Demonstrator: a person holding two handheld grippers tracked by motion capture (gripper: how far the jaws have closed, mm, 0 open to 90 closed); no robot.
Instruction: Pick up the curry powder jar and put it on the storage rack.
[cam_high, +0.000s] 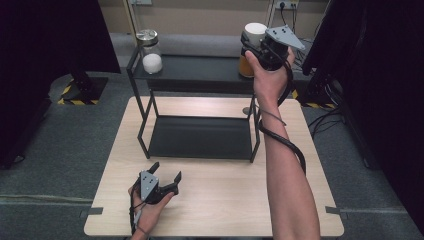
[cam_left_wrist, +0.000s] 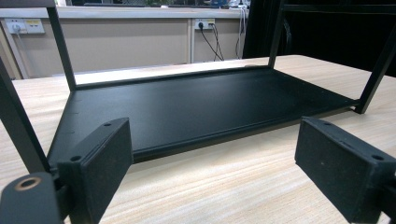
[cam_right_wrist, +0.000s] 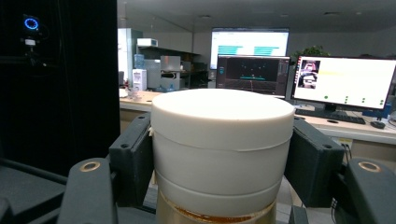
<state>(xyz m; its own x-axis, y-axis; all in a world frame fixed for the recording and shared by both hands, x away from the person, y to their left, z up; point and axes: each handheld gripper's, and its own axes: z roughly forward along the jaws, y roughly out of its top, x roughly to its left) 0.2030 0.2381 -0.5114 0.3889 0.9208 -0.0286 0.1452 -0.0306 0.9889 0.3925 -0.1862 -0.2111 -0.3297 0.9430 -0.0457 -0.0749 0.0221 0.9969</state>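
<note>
Grey carpet spreads under a pale wooden worktop (cam_high: 215, 200), with dark screens and stands closing in on both sides. On the worktop stands a black metal rack (cam_high: 200, 137) of two levels: a low tray near the wood and an upper shelf (cam_high: 195, 67) at the far side. From the left gripper view the low tray (cam_left_wrist: 201, 107) stretches out bare and flat behind the jaws.

Up on the upper shelf, at its left end, sits a glass jar (cam_high: 150, 51) with a metal lid and something white inside. Over at the right end is the one in play: a jar with a cream lid (cam_high: 254, 32) and amber contents, and the right tongs (cam_high: 255, 47) are on it, the person's right hand wrapped round the handle just beside the jar. In the right gripper view the cream lid (cam_right_wrist: 222, 140) sits squarely between the two black jaws, both pads pressed flat against its sides, an amber band showing below the lid. So the right tongs are clamped on that lid, with the jar at the shelf's right end; whether it rests on the shelf or hangs just above it I cannot tell.

Down at the near edge of the worktop, the left tongs (cam_high: 165, 172) lie low in the person's left hand, jaws spread wide with nothing between them, pointing at the rack and well apart from both jars.
</note>
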